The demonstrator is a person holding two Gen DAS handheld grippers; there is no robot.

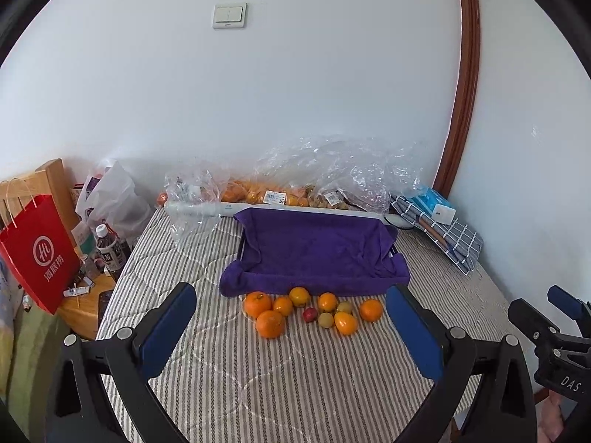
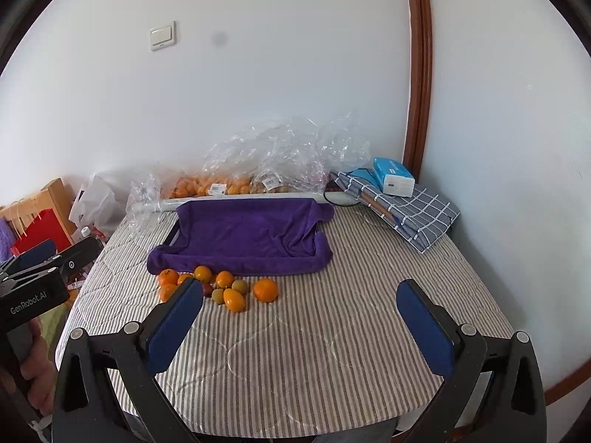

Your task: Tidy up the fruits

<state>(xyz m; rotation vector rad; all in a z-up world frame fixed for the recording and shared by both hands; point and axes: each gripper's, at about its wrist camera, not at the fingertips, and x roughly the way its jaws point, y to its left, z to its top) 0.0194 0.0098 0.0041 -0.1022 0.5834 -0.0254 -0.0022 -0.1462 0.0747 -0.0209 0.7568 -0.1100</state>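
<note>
Several oranges, a small red fruit and small greenish fruits lie in a cluster on the striped cloth, just in front of a tray draped with a purple towel. My left gripper is open, hovering short of the cluster with nothing between its blue pads. My right gripper is also open and empty, to the right of the fruit; its left finger hides part of the cluster.
Clear plastic bags with more oranges lie along the wall behind the tray. A checked cloth with a tissue pack sits at the back right. A red paper bag and bottles stand off the left edge.
</note>
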